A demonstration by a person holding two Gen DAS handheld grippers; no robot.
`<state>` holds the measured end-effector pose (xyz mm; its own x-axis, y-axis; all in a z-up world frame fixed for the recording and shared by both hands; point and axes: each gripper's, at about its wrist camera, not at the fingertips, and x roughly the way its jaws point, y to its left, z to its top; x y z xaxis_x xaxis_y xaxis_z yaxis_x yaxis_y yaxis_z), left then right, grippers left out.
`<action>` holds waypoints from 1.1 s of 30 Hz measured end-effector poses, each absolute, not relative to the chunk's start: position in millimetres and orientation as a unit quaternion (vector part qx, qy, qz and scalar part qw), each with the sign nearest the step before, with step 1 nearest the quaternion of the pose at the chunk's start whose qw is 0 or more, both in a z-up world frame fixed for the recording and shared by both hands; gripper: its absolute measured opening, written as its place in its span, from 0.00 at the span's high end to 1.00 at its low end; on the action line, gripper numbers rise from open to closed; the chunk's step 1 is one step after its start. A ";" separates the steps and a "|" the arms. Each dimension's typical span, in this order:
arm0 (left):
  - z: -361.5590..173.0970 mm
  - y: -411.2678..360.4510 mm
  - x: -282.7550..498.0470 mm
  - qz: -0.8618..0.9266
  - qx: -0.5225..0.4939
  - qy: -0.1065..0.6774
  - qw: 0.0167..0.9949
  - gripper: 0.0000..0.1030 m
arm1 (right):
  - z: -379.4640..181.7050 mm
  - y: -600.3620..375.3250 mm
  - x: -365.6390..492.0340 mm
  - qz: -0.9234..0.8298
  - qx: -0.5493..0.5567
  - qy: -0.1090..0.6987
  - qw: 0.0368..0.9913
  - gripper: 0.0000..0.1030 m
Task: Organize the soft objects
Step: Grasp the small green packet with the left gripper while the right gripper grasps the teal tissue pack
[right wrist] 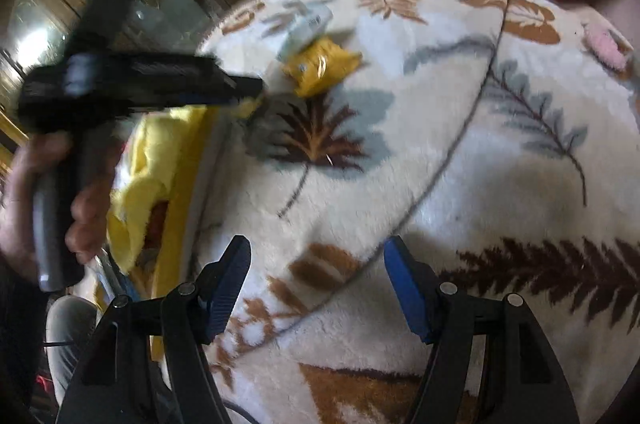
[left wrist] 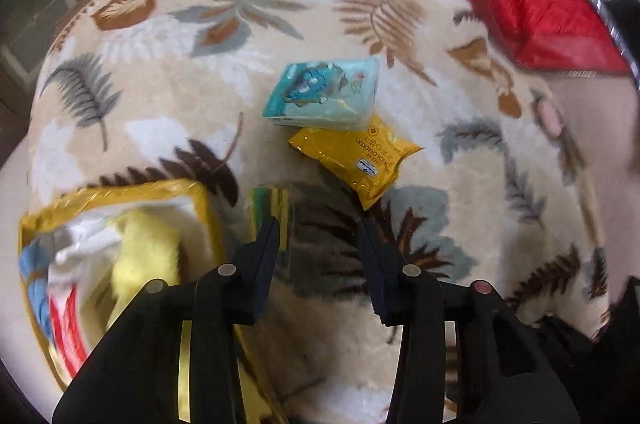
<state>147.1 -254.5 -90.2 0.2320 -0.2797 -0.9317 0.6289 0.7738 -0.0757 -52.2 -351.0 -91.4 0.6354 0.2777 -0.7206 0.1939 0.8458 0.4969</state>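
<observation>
Left gripper [left wrist: 318, 224], jaws wide and empty, sits just short of yellow packet [left wrist: 356, 156] lying diagonally ahead; right gripper [right wrist: 316, 252], also wide, is farther.

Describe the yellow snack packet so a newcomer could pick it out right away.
Start at the cream plush blanket with leaf prints that covers the whole surface. Near its middle, two small packs lie touching, ahead of the open left gripper. The crinkly yellow foil snack packet is the nearer one, printed with dark lettering; the pale teal tissue pack overlaps its far edge.
</observation>
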 end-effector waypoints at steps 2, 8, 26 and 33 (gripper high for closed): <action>-103.4 -262.4 151.0 -0.274 0.197 0.549 0.764 0.61 | -88.5 -357.7 -53.8 0.027 0.297 0.416 0.859 0.33; -113.0 -261.9 157.2 -0.265 0.221 0.542 0.766 0.89 | -84.2 -368.5 -43.1 0.033 0.323 0.405 0.855 0.33; -32.7 -122.9 98.5 -0.356 -0.064 0.502 0.785 0.94 | -70.8 -388.9 43.5 0.053 0.328 0.409 0.850 0.33; -31.3 -70.0 101.6 -0.331 -0.132 0.496 0.792 0.94 | -68.0 -405.4 110.7 0.010 0.321 0.423 0.847 0.48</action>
<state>101.6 -70.0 -31.3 0.2889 -0.6544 -0.6988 0.3930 0.7467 -0.5367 110.7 -405.4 -68.0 0.6428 0.2890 -0.7095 0.2537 0.7935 0.5531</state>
